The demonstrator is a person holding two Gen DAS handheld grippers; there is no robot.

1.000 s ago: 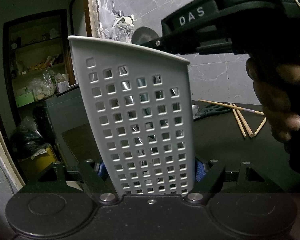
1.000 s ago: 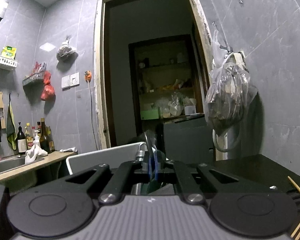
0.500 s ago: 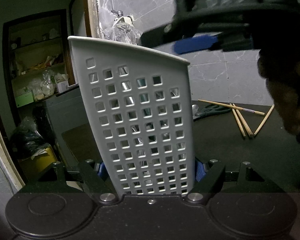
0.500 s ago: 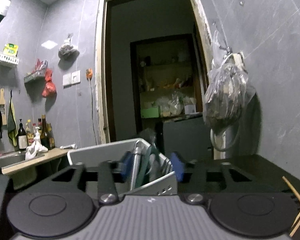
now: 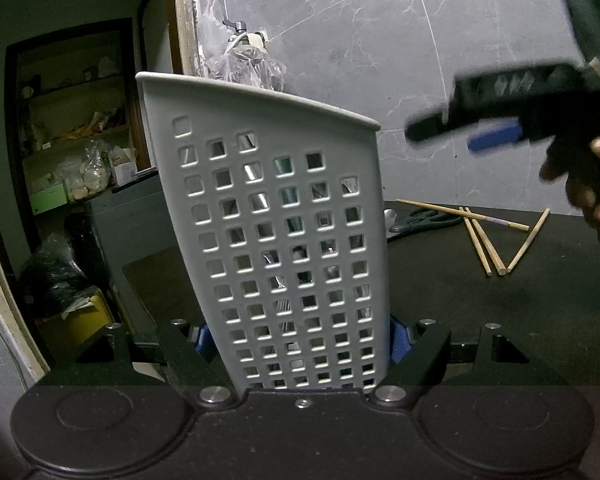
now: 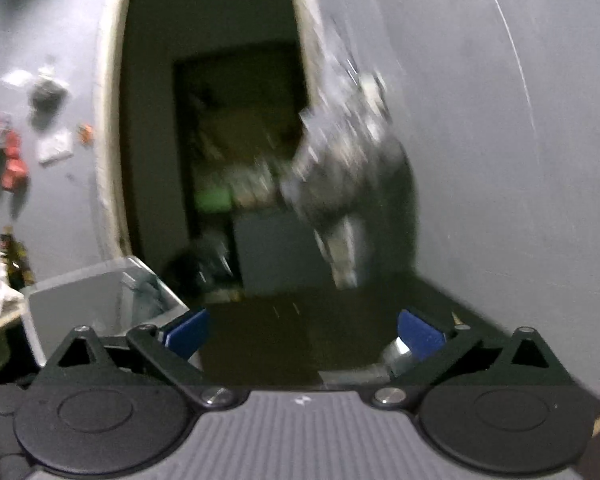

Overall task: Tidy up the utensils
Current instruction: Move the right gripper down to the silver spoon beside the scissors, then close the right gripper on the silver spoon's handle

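Grey marbled wall tiles back a black countertop (image 5: 480,312). Standing upright on it, a grey plastic utensil caddy (image 5: 284,240) with square perforations is clamped between the left gripper (image 5: 300,340)'s blue pads. Right of the caddy the right gripper (image 6: 302,330) points about level, its jaws just opened wide with nothing between them. Wooden chopsticks (image 5: 488,240) lie scattered beyond, beside scissors (image 5: 424,218).

The tall perforated basket (image 5: 284,240) fills the middle of the left claw's (image 5: 300,338) view, blocking passage straight ahead. To its right the dark counter (image 5: 480,312) lies bare up to scattered chopsticks (image 5: 484,240) and scissors (image 5: 424,218) near the tiled wall (image 5: 380,40).
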